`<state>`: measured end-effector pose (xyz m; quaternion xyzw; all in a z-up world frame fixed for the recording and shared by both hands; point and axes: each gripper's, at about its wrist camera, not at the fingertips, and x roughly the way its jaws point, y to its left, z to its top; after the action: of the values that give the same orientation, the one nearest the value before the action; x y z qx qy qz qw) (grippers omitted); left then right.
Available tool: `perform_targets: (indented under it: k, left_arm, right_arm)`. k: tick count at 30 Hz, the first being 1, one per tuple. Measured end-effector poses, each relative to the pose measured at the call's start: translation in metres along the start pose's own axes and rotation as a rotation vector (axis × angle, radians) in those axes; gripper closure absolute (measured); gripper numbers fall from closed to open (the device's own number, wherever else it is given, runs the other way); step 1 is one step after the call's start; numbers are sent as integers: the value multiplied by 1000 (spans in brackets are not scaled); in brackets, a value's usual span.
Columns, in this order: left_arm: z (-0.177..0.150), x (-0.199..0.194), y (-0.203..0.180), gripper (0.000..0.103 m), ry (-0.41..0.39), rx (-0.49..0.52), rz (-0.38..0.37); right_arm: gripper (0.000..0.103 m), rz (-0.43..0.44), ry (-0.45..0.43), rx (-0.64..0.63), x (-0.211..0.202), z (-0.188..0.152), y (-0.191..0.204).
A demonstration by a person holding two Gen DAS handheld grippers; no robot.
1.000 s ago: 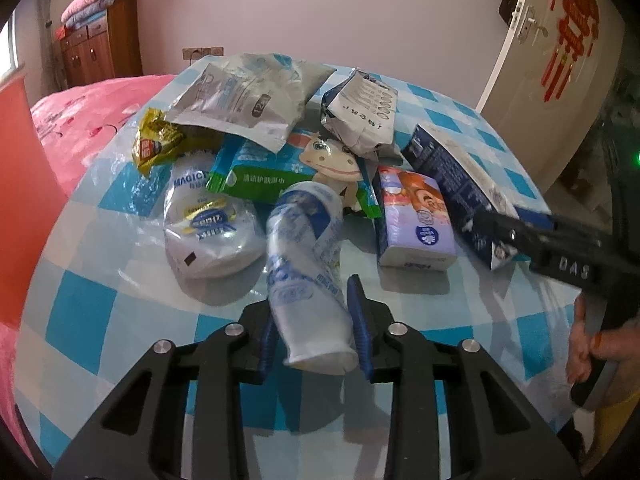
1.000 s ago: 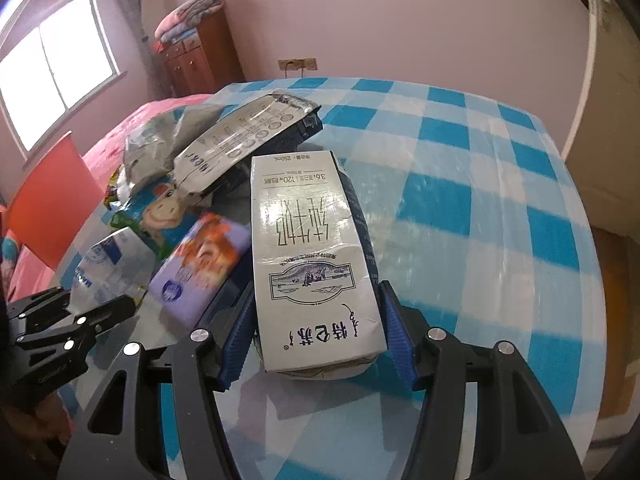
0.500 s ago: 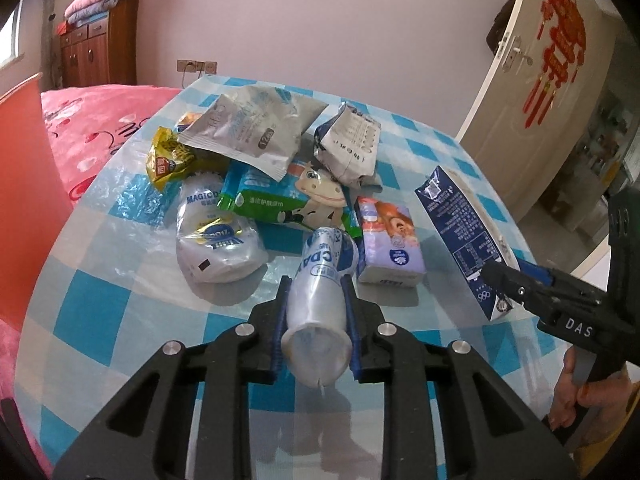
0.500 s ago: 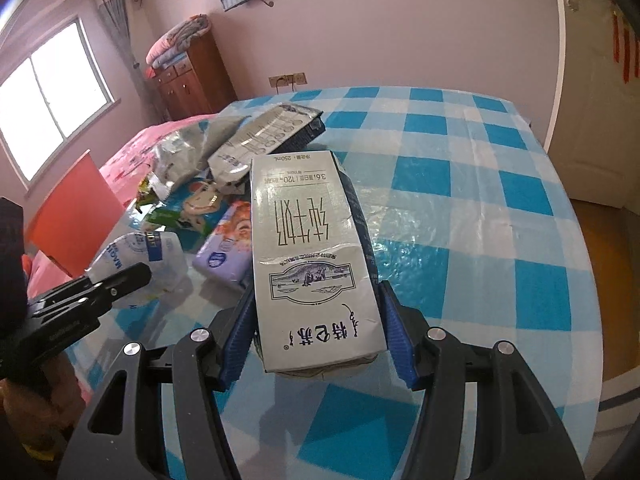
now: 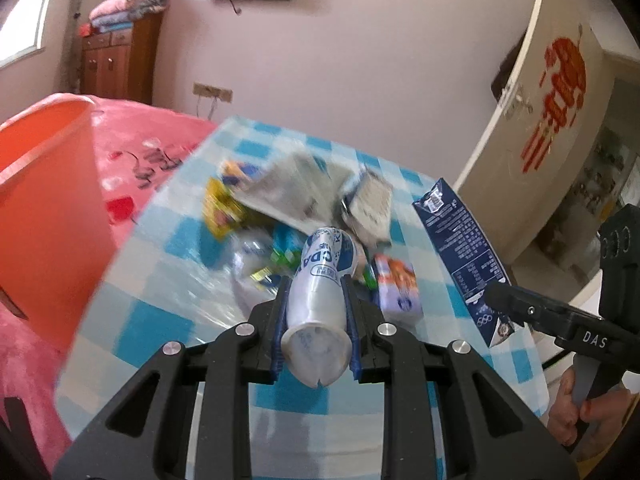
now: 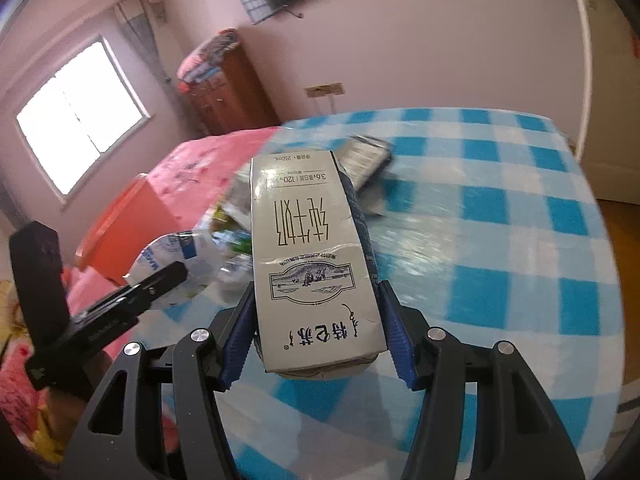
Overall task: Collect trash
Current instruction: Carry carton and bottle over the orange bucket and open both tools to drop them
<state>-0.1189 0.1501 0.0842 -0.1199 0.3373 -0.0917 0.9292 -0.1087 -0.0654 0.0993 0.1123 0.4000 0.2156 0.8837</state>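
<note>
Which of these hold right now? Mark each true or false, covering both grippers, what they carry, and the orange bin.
1. The left gripper clamps a white plastic bottle. True.
2. The right gripper is open and carries nothing. False: it is shut on a milk carton.
3. The orange bin stands beside the checkered table. True.
4. The purple tissue pack lies inside the bin. False: it lies on the table.

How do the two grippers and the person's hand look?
Both the left gripper and the right gripper have black frames with triangular cut-outs, silver bolts and ribbed blue pads on the fingers. White letters read DAS. The bare hand shows no sleeve.
</note>
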Motion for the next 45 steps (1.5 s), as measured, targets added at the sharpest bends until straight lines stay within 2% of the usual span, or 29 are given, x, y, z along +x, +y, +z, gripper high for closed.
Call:
perform_targets:
  k: [3,7,13,21,25,28,30,32,34,37,39,42,45]
  left_arm:
    - [13,-19,16,78,-56,-15,37]
    - [33,-48,41,78,-134,-45,101]
    - [63,-85,85,77,-231,-82,249]
    - [88,-89,147,77,-248,-156,406]
    - [89,-81,176,77,-217,-201,443]
    - [87,-72,191,77,-191,-230,459]
    - [83,-70,199,72,-172,-247,462]
    - [80,-70,200,48,-170,-252,487]
    - [77,-71,199,42,-181,-237,512]
    - [74,-78,191,33,-216,-214,533]
    - [70,-84,185,32,-256,-198,538]
    - [66,-93,176,22,-313,-159,558]
    - [60,-101,159,19,-388,-105,568]
  right_arm:
    - [44,61,4,-19,5,14,21]
    - [44,166,23,-75,20,42,68]
    - [44,302,61,-172,52,80,144]
    - [44,414,99,-275,106,114,239]
    - [44,440,133,-309,132,116,271]
    - [43,440,163,-328,151,114,282]
    - [40,429,165,-304,157,114,281]
    - [21,439,154,-278,156,114,276]
    - [12,402,112,-248,151,116,265]
    - [8,326,87,-193,143,118,244]
    - [8,217,93,-151,141,119,227]
    - [7,31,129,-120,137,116,202]
    - [7,-81,134,-87,127,106,177]
